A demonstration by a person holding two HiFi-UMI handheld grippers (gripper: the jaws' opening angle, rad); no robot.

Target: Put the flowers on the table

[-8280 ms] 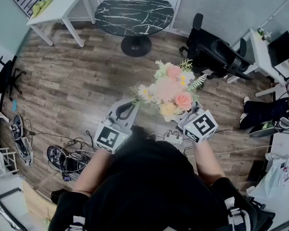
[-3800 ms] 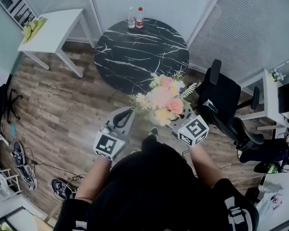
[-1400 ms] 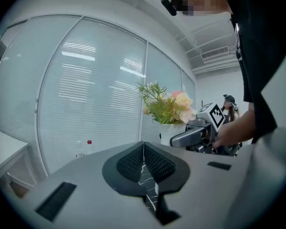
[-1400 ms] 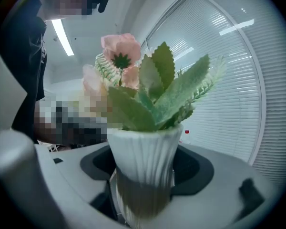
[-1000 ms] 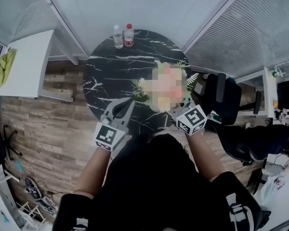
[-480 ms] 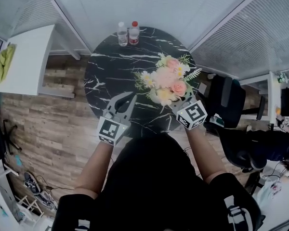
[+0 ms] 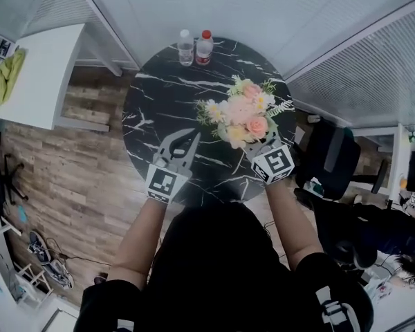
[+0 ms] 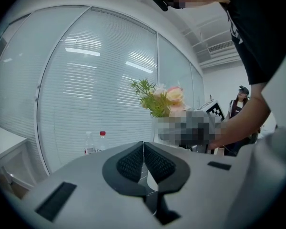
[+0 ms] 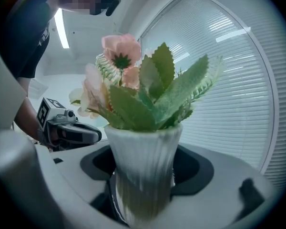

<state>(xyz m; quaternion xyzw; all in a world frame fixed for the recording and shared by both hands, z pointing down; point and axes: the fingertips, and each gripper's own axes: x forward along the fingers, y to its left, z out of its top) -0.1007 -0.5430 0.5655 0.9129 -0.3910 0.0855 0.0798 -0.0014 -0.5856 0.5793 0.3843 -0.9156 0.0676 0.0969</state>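
Note:
A bunch of pink, peach and white flowers (image 7: 243, 113) stands in a white ribbed vase (image 9: 144, 168). My right gripper (image 7: 259, 146) is shut on that vase and holds it above the round black marble table (image 7: 159, 95). The blooms (image 9: 120, 56) and green leaves fill the right gripper view. My left gripper (image 7: 181, 146) hovers over the table's near left part, its jaws together with nothing between them. In the left gripper view the flowers (image 8: 159, 99) show to the right, past the shut pads (image 8: 132, 162).
Two water bottles (image 7: 194, 47) stand at the table's far edge, against the blinds. A white side table (image 7: 31, 81) with a green cloth is at the left. A black office chair (image 7: 328, 164) sits right of the marble table. Wood floor lies on the left.
The person has walked up to the marble table. Both grippers and the flowers now hang over its top instead of over the floor.

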